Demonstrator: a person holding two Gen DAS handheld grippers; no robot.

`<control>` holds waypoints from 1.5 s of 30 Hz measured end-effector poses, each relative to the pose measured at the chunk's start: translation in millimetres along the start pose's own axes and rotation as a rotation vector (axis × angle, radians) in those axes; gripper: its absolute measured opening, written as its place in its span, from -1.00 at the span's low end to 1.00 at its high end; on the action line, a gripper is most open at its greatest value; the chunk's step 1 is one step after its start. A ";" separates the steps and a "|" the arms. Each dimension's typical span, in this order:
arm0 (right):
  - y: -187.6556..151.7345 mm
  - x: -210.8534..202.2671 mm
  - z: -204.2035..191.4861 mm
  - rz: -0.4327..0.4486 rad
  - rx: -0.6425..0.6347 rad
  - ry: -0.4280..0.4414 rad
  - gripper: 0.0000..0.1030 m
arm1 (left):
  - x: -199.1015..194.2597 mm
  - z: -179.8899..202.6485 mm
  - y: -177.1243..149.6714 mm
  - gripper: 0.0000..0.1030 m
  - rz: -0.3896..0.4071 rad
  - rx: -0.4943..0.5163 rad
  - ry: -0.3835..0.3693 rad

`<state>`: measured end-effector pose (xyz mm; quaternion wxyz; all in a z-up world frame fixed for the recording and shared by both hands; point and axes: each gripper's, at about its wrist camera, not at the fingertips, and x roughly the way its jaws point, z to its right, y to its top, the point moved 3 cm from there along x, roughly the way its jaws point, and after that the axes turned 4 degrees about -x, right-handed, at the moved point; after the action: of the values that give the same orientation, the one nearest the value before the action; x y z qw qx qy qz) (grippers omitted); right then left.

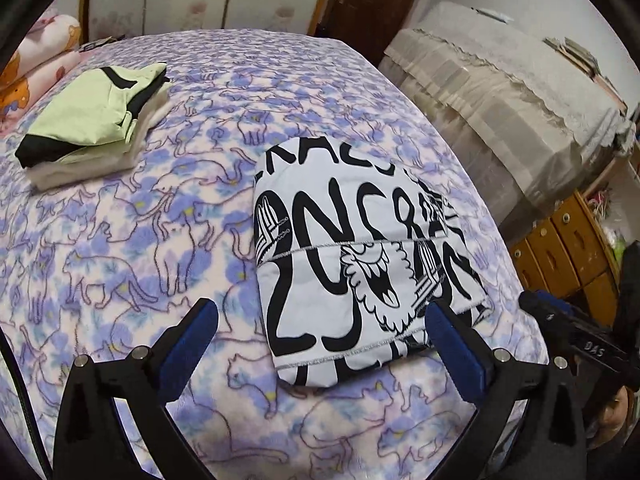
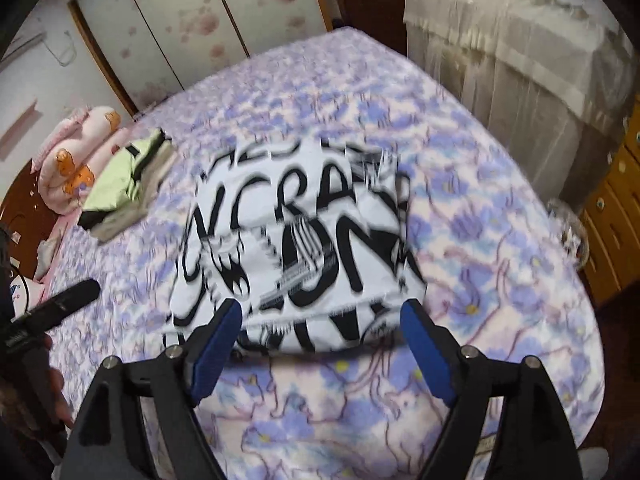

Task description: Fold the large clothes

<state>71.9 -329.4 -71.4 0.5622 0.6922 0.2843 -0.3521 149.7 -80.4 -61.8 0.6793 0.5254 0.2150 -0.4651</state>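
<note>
Our left tongs [image 1: 320,332] and right tongs [image 2: 320,332] are both spread wide and hold nothing, the black-and-white shirt [image 1: 352,256] lies folded near the bed's [image 1: 120,260] front edge, so next we think it joins the folded pile [image 1: 96,120] at the far-left corner.

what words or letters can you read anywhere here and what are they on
"DAS": white letters on the black body of the right gripper, seen at the edge of the left wrist view.
"NCRA": part of the big black lettering on the folded white shirt; the remaining letters are cut off by the folds and cannot be made out as words.
Small white print on the left gripper body in the right wrist view: too blurred to read.
</note>
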 end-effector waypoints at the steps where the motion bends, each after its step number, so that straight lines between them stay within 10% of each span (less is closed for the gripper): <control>1: 3.6 -2.2 -0.6 0.021 -0.019 -0.011 0.61 | 1.8 -1.8 0.9 0.99 0.000 -0.010 -0.003; 12: 21.4 32.5 9.3 -0.081 -0.142 -0.075 0.62 | 45.8 -13.9 8.4 0.99 -0.051 -0.066 -0.041; 32: 18.8 184.8 87.6 -0.302 0.155 0.386 0.62 | 169.9 -36.9 -4.6 0.99 -0.275 -0.186 -0.156; 45: 34.5 221.2 65.1 -0.363 0.060 0.464 0.67 | 199.4 -38.3 1.4 1.00 -0.300 -0.184 -0.245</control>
<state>218.8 -400.8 -237.7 0.3893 0.7085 0.5136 -0.2875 253.1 -126.3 -230.4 0.6685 0.3628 0.2484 -0.5998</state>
